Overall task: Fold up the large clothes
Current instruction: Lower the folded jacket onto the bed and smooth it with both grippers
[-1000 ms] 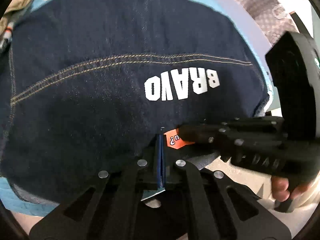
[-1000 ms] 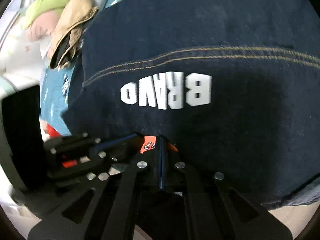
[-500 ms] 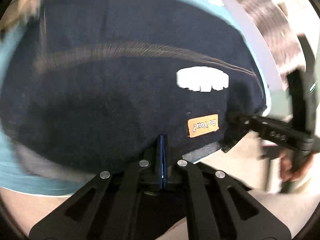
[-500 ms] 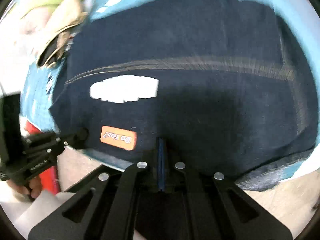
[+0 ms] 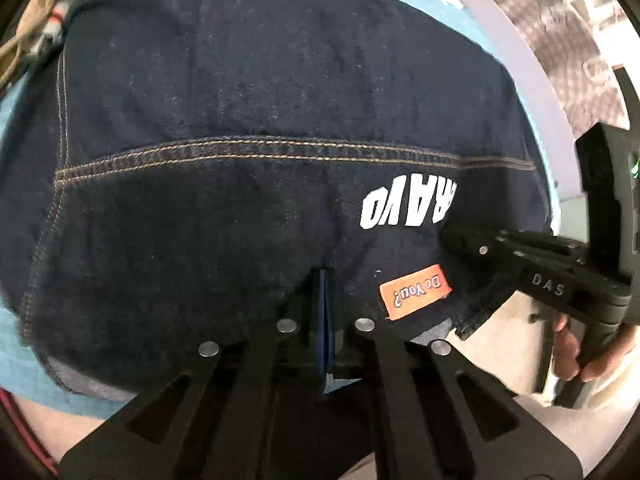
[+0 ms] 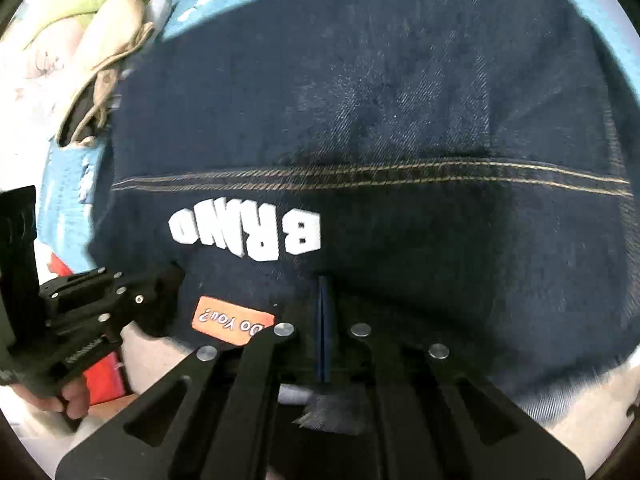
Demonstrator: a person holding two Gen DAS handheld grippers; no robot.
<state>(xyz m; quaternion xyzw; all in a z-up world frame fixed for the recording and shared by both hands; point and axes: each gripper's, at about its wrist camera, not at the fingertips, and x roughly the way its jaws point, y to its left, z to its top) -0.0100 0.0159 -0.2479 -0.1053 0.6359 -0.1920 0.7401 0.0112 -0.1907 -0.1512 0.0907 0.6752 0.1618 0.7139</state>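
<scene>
Currently both of your grippers are pinched onto the near hem of the denim (image 5: 256, 92), which lies spread over the blue cloth (image 5: 16, 344) on the table. Left gripper (image 5: 325, 320): jaws pressed together, hem clamped between them, just left of the orange patch (image 5: 416, 291). Right gripper (image 6: 323, 328): jaws likewise closed on the hem, just right of that patch (image 6: 233, 321). So the two grips sit close together, near one end of the hem.

Risks from here, as judgement:
- Grips this close leave most of the hem unsupported. If you lift now, the far side will likely sag and the fold line will skew.
- Denim is heavy and stiff. A thin bite at the raw edge could slip out under the weight, more so if you pull fast.
- The blue cloth shows right under the hem in the left view. A jaw may have caught it as well; I cannot tell. If so, it will drag along with the garment.
- The beige clothes (image 6: 108, 64) lie touching the far left corner; a wide sweep could snag them.

Materials: dark indigo twill, diagonal weave visible, matte. Double row of tan stitching (image 6: 360, 176) runs across the middle. White raised lettering (image 6: 248, 236), thick and rubbery-looking. Hem frayed and paler at the cut edge. Patch is flat, rectangular, woven.
</scene>
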